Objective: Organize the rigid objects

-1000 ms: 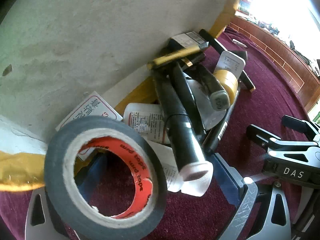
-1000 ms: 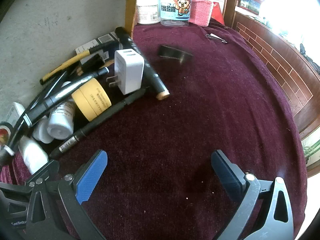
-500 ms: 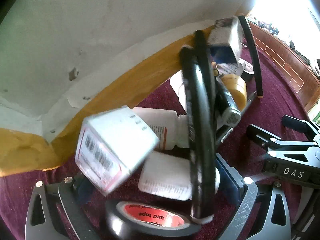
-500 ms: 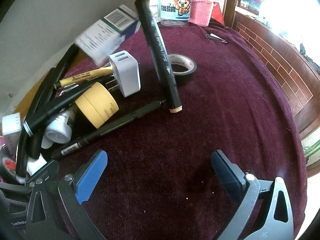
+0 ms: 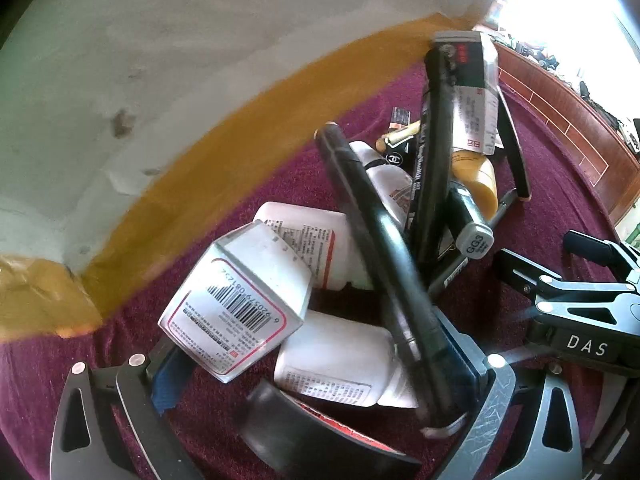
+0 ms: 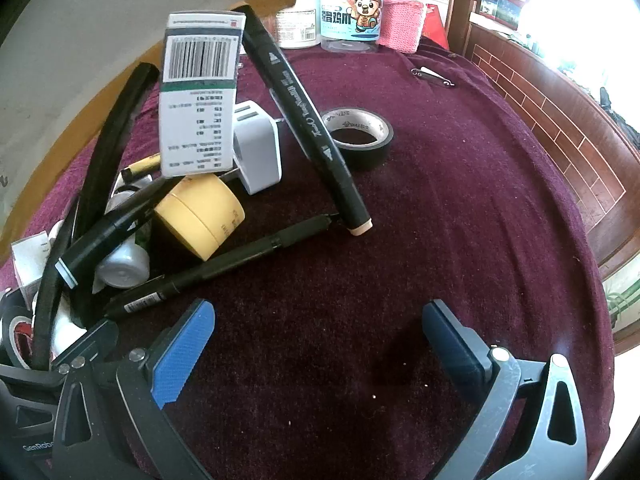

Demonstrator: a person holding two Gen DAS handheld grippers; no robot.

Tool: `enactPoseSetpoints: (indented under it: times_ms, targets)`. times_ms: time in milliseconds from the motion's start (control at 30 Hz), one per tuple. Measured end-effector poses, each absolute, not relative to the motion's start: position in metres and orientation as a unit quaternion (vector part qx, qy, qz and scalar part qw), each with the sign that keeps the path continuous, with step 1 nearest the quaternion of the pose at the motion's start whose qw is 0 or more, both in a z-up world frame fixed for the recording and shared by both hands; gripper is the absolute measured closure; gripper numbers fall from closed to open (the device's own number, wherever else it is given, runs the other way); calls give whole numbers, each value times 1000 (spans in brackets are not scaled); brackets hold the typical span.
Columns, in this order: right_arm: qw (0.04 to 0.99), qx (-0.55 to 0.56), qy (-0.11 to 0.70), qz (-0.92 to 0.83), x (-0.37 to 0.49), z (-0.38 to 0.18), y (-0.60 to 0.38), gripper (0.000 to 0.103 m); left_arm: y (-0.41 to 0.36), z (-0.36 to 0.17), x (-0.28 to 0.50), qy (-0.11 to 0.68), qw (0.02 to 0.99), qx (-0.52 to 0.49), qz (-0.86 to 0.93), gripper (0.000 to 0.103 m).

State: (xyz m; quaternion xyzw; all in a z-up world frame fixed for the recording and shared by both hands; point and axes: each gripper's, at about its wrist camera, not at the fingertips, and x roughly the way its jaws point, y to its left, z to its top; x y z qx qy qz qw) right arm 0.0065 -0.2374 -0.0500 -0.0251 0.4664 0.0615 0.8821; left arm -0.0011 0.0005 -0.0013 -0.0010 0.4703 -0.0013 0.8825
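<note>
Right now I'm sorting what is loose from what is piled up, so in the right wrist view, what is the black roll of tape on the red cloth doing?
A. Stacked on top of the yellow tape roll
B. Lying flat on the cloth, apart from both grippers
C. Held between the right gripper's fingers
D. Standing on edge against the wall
B: the black roll of tape lies flat on the red cloth, hole up, while the right gripper stands open and empty, well short of it.

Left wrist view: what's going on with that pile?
A jumble of markers, bottles and boxes sits on the maroon cloth. The left tongs are open around part of it: a white bottle, a barcoded box and a long black marker. The right tongs are open over bare cloth, holding nothing.
</note>
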Motion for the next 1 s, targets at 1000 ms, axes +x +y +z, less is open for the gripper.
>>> enactPoseSetpoints:
  times_ms: [1000]
  targets:
    - [882,-25,467,61,8,-51,-238,0,0,-4,1,471,882,-1,-1,1]
